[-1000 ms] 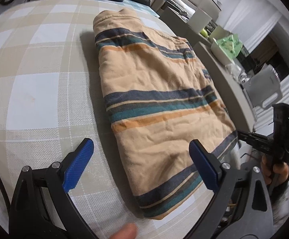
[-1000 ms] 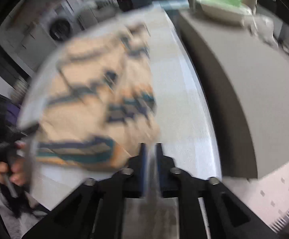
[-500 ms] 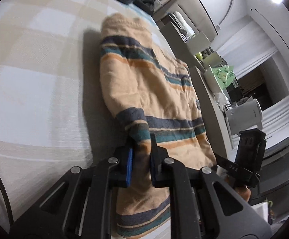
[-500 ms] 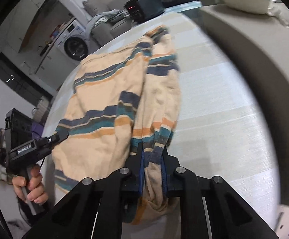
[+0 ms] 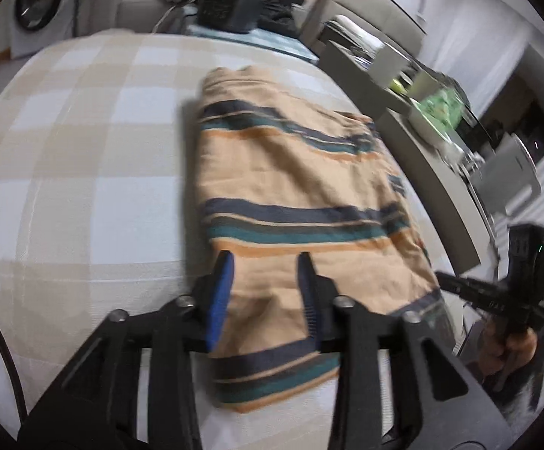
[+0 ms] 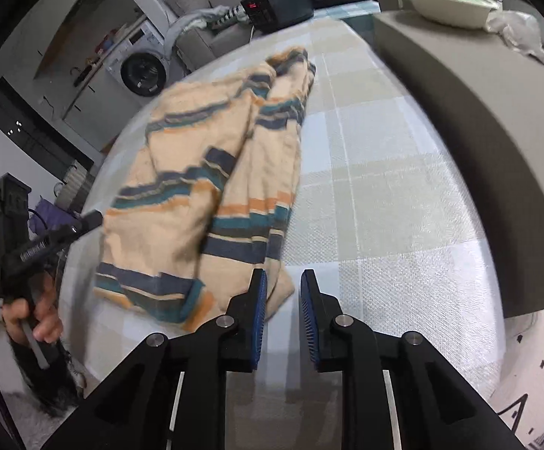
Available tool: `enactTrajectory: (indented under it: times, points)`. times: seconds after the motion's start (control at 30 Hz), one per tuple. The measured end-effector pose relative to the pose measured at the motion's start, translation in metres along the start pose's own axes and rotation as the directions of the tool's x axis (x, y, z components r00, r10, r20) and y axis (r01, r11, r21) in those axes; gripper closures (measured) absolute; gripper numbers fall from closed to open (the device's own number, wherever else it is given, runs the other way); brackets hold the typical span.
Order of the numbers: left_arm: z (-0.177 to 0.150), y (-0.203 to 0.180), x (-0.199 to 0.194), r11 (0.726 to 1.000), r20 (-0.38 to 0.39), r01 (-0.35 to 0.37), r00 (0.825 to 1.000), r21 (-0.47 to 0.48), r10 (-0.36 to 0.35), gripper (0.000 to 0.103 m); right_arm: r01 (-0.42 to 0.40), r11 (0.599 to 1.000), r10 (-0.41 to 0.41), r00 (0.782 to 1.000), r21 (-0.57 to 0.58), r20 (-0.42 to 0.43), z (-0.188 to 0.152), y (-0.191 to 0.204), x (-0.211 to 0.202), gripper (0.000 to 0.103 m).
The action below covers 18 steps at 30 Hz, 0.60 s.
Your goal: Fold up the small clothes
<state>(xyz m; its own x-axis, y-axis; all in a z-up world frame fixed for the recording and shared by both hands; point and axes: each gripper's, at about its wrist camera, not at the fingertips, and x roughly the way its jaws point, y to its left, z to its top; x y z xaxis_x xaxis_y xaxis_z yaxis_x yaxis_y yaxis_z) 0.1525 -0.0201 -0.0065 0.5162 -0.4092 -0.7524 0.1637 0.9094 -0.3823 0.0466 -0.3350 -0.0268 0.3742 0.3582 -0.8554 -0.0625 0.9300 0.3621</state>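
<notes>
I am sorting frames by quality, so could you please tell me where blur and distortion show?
Left wrist view: striped garment and checked cloth softly motion-blurred, fisheye bending edges. Right wrist view: mostly sharper; garment's near hem smeared, grey counter curved.

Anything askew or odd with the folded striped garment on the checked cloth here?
Slightly: the striped garment is folded unevenly. In the right wrist view its layers sit offset, with a rumpled corner by the right gripper. Nothing is spilled or damaged.
</notes>
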Motion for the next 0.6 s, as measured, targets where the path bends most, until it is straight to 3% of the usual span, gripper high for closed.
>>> enactTrajectory:
  times: [0.07, 0.17, 0.3, 0.33, 0.4, 0.5, 0.6]
  points:
    - [-0.001, -0.021, 0.005, 0.998, -0.008, 0.032, 0.999, 0.046, -0.032, 0.051, -0.046, 0.999, 0.046, 0.998, -0.001, 0.039, 0.002, 0.005, -0.009, 0.075]
    - [-0.006, -0.052, 0.020, 0.989, -0.045, 0.095, 0.995, 0.112, -0.090, 0.038, -0.123, 0.992, 0.124, 0.989, -0.016, 0.083, 0.016, 0.019, 0.000, 0.059]
    - [-0.020, -0.081, 0.045, 0.969, -0.121, 0.124, 0.988, 0.213, -0.099, 0.028, -0.201, 0.979, 0.200, 0.978, 0.018, 0.054, 0.036, 0.027, 0.036, 0.058]
    - [-0.023, -0.084, 0.048, 0.967, -0.124, 0.117, 0.988, 0.228, -0.090, 0.027, -0.216, 0.976, 0.215, 0.976, 0.036, 0.043, 0.039, 0.026, 0.043, 0.061]
    - [-0.028, -0.087, 0.049, 0.959, -0.110, 0.106, 0.991, 0.262, -0.079, 0.027, -0.236, 0.969, 0.234, 0.972, 0.073, 0.035, 0.045, 0.026, 0.055, 0.081]
    - [-0.027, -0.086, 0.047, 0.957, -0.131, 0.135, 0.986, 0.256, -0.104, 0.027, -0.235, 0.971, 0.233, 0.971, 0.042, 0.063, 0.053, 0.035, 0.053, 0.094]
    - [-0.027, -0.082, 0.046, 0.960, -0.139, 0.153, 0.983, 0.234, -0.123, 0.027, -0.235, 0.972, 0.235, 0.967, -0.011, 0.095, 0.060, 0.049, 0.043, 0.099]
